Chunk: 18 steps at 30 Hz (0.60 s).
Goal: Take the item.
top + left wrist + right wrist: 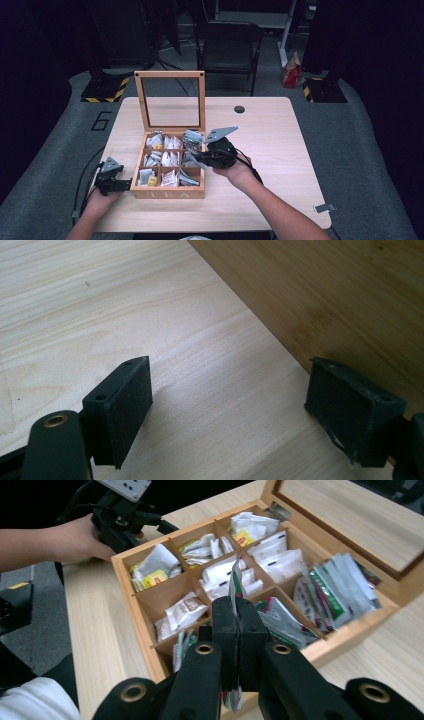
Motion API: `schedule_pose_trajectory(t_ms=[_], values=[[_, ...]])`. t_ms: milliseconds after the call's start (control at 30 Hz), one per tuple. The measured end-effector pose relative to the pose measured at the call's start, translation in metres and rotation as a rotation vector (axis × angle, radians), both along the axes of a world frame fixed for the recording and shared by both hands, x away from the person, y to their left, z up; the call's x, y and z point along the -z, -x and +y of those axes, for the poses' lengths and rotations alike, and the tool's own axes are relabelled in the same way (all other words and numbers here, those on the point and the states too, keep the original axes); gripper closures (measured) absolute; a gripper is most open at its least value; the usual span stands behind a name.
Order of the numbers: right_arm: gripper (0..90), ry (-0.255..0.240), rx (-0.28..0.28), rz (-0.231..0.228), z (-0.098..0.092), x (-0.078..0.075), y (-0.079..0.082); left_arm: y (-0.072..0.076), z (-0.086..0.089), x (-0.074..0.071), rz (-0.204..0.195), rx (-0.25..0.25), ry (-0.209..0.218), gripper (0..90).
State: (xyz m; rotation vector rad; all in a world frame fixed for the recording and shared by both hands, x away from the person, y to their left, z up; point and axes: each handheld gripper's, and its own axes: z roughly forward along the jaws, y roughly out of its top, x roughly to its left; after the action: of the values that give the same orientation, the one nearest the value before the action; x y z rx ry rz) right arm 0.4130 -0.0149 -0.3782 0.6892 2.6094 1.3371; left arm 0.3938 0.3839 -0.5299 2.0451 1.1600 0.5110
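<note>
A wooden tea box (167, 193) stands on the table with its glass lid (142, 100) upright, and several compartments hold tea bags. My right gripper (192, 159) hovers over the box's right column. In the right gripper view it (239, 610) is shut on a thin tea packet (234, 582), held edge-on above the compartments. My left gripper (127, 186) rests on the table against the box's left side. It (227, 385) is open, with bare table between its jaws and the box wall (325, 295) beside one jaw.
The light wood table (270, 150) has free room right of the box, a black round grommet (239, 109) at the back, and a metal clip (324, 207) at the front right edge. A dark chair (227, 42) and a red bag (291, 75) are behind the table.
</note>
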Motion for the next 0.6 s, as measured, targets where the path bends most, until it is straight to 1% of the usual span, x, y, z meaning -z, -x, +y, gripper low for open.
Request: schedule_pose_trajectory(t_ms=[67,100,200,367,400,500,533,600], values=[[89.3,-0.003,0.010,-0.002,-0.002,0.000,-0.001,0.000,0.000,0.000,0.000,0.000,0.000,18.2],[89.3,-0.003,0.023,-0.007,-0.008,-0.001,-0.003,0.000,0.000,0.000,0.000,0.000,0.000,18.2],[89.3,-0.006,0.047,-0.011,-0.015,-0.002,-0.005,0.000,0.000,0.000,0.000,0.000,0.000,18.2],[89.2,-0.001,0.084,-0.017,-0.027,-0.002,-0.010,0.000,0.000,0.000,0.000,0.000,0.000,18.2],[89.2,0.000,0.088,-0.025,-0.030,-0.002,-0.011,0.000,0.000,0.000,0.000,0.000,0.001,18.2],[89.2,0.007,0.107,-0.031,-0.037,-0.002,-0.014,0.000,0.000,0.000,0.000,0.000,0.000,18.2],[89.2,0.004,0.119,-0.024,-0.039,-0.002,-0.014,0.000,0.000,0.000,0.000,0.000,0.000,18.2],[89.2,0.009,0.125,-0.030,-0.042,-0.003,-0.016,0.000,0.000,0.000,0.000,-0.001,0.001,18.2]])
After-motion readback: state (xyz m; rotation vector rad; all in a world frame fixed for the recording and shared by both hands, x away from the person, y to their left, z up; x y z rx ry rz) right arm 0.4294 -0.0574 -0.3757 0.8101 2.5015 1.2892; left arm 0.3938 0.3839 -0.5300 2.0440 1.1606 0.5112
